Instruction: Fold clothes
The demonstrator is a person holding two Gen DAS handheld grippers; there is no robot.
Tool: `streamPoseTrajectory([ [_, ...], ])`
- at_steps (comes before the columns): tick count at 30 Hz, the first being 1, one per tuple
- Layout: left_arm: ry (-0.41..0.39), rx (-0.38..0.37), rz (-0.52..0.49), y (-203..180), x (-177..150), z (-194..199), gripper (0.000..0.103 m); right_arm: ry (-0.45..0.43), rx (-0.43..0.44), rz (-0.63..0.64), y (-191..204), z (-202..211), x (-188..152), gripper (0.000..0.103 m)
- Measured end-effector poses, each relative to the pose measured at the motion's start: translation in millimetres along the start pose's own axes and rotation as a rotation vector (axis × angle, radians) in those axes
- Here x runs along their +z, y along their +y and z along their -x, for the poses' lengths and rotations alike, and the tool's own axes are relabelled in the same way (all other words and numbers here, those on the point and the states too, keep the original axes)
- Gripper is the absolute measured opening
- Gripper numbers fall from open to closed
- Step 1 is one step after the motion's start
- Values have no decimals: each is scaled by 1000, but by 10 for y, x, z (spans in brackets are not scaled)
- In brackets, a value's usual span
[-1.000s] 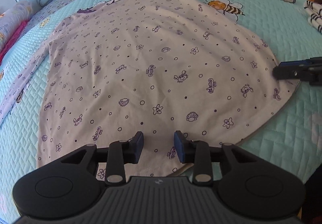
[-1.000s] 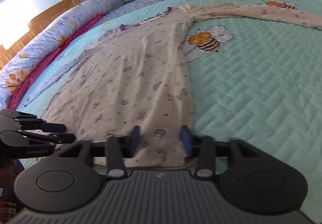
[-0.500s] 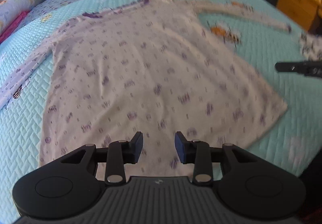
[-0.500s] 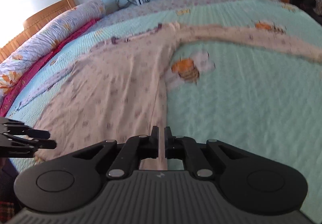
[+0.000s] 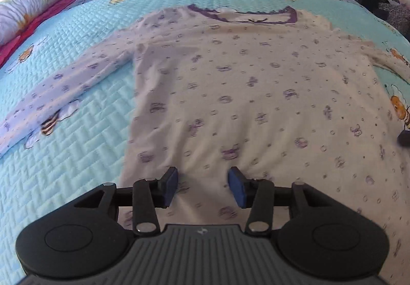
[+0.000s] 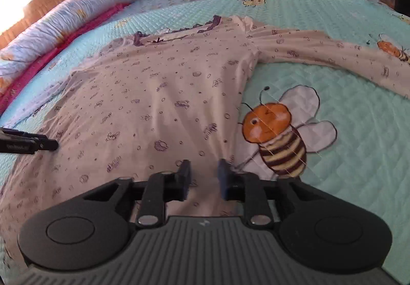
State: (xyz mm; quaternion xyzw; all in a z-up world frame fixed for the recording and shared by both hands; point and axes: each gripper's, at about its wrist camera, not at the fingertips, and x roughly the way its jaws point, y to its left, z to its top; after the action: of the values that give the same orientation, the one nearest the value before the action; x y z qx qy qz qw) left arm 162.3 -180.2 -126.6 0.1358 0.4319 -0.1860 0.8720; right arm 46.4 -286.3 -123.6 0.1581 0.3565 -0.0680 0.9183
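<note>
Left tongs (image 5: pixel 202 186) sit right over the bottom hem area of the pajama top (image 5: pixel 243 95), jaws parted about halfway with nothing pinched between them, and they've just been opening wider. Right tongs (image 6: pixel 203 178) hover at the top's right side edge, jaws only a narrow gap apart, just been opening a bit again; the cloth shows through the gap but the pads aren't squeezing it.

The top is spread flat, front up, on the teal quilted bedspread (image 5: pixel 77 151), hem toward the cameras, purple-trimmed neckline (image 5: pixel 243 14) at the far end.

Each view gets stuff the other misses: the left one shows the left sleeve (image 5: pixel 64 95) lying out over a bee print, while the right one shows the other sleeve (image 6: pixel 333 54) stretched off to the right, plus a big cartoon bee (image 6: pixel 279 136) just beside the shirt's edge. The right view also catches the other tongs poking in from the left edge.

Farther back: a rolled floral duvet (image 6: pixel 66 26) by the wooden headboard (image 6: pixel 51 3).
</note>
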Motion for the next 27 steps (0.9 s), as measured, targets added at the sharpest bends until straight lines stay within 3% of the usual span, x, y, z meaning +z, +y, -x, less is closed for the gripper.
streamPoseTrajectory([
  [3,-2,-13,-7,151,-91,77,50,3,-42,-17,-100,128,-54,15],
  [6,-6,-28,-14,186,-92,126,48,-4,6,-85,-160,210,-12,21],
  [8,-25,-79,24,219,-56,189,48,-45,24,-77,-92,255,89,22],
  [11,-76,-147,92,237,78,266,48,-94,72,-7,103,213,283,33],
  [15,-101,-158,158,293,321,96,49,-46,72,24,114,-53,371,38],
  [16,-83,-175,178,332,363,0,49,-10,33,0,23,-144,336,37],
  [17,-50,-173,193,368,387,-115,49,26,1,-16,-66,-213,280,34],
  [20,33,-120,208,439,359,-374,46,-8,3,-53,-246,-110,155,28],
  [24,3,-95,173,391,358,-220,46,-8,4,-69,-236,12,190,31],
  [27,-38,-106,92,246,318,45,48,-39,112,-52,-93,189,223,33],
])
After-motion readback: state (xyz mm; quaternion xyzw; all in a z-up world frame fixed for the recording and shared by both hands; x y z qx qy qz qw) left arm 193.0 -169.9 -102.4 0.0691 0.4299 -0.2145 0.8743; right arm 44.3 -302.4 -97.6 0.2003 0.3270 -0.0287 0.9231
